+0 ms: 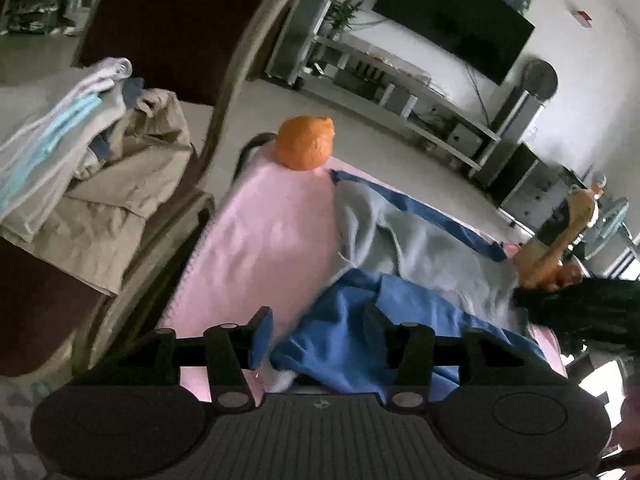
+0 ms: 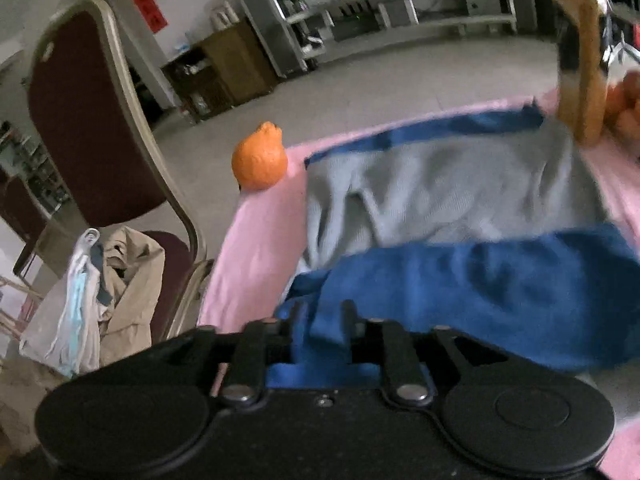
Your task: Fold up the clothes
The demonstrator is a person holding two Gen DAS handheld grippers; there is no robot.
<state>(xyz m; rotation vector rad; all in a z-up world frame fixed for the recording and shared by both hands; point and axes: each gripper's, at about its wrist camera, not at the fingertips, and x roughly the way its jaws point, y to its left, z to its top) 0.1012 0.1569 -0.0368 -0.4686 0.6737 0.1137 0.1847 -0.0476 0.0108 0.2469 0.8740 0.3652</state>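
A blue and grey garment (image 1: 400, 248) lies on a pink-covered table (image 1: 260, 232), its blue part folded over the grey. My left gripper (image 1: 316, 320) has its fingers wide apart, with blue cloth bunched between them. In the right wrist view the same garment (image 2: 460, 208) lies across the pink table (image 2: 260, 232). My right gripper (image 2: 320, 316) is narrowed on a fold of the blue cloth at the garment's near left edge.
An orange fruit (image 1: 305, 142) sits at the table's far corner, also seen in the right wrist view (image 2: 260, 160). A dark red chair (image 2: 92, 120) holds a pile of beige and white clothes (image 1: 92, 160). A wooden stand with fruit (image 1: 560, 240) stands at the right.
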